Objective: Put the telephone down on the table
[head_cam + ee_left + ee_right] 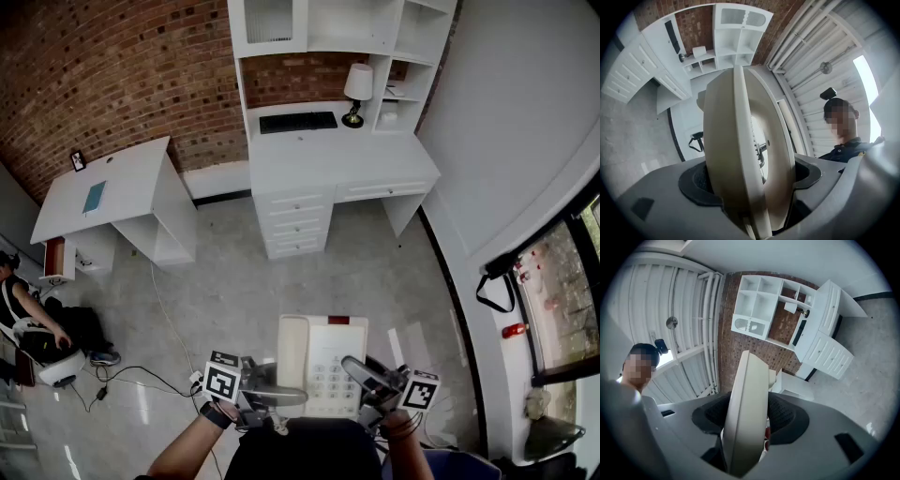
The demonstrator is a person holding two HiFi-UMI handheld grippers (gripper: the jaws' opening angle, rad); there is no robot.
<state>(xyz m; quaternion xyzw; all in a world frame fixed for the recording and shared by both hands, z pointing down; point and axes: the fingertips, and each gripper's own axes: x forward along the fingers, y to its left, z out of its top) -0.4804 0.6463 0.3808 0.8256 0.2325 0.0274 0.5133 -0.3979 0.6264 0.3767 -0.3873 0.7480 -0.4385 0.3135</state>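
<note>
Clamping 1 telephone [323,352], left tool [286,389], right tool [364,375]

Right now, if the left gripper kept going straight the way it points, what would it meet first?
The telephone: the left gripper has it clamped between its jaws. Past it probably comes the right gripper, though depth is unclear.

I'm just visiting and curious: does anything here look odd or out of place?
Only the telephone: it is up in mid-air above the floor, clamped between the left gripper and the right gripper.
</note>
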